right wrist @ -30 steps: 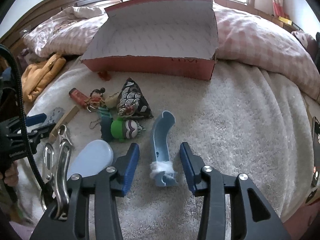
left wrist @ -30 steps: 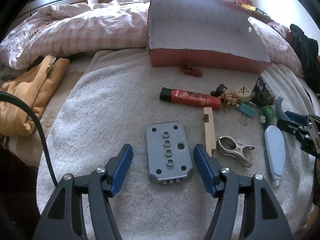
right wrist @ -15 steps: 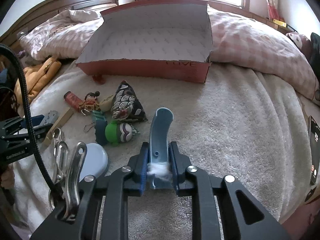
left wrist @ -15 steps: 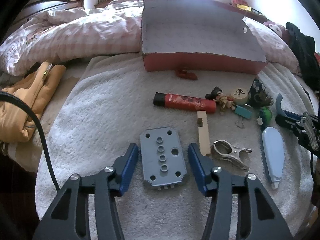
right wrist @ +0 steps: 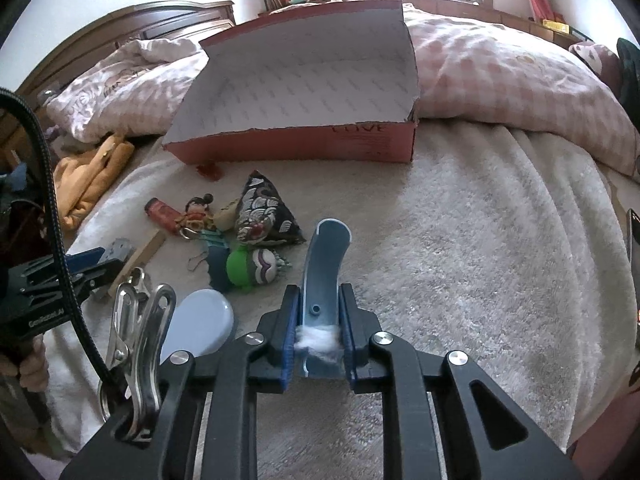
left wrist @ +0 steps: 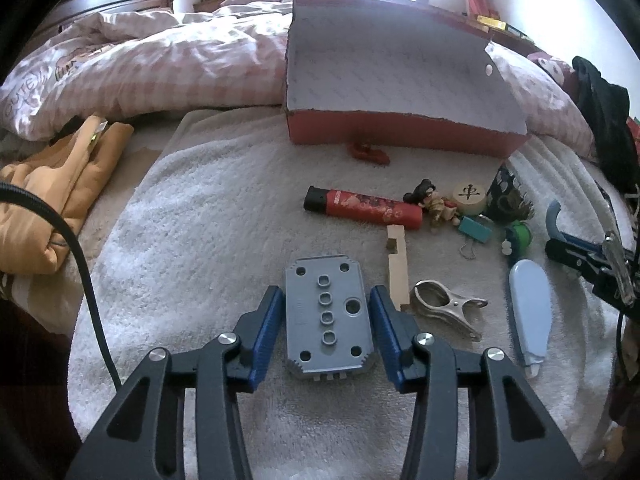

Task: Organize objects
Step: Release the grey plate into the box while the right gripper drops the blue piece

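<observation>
The left gripper (left wrist: 326,330) has been closing its fingers around a grey plate (left wrist: 326,320) lying flat on the bed's towel (left wrist: 208,248); small gaps remain on both sides. The right gripper (right wrist: 319,330) is clamped on a curved blue piece (right wrist: 325,264), short of the open red box (right wrist: 304,148).

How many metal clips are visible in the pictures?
2. One metal clip lies on the blanket beside the wooden strip; another hangs beside the right gripper. Others may be hidden.
</observation>
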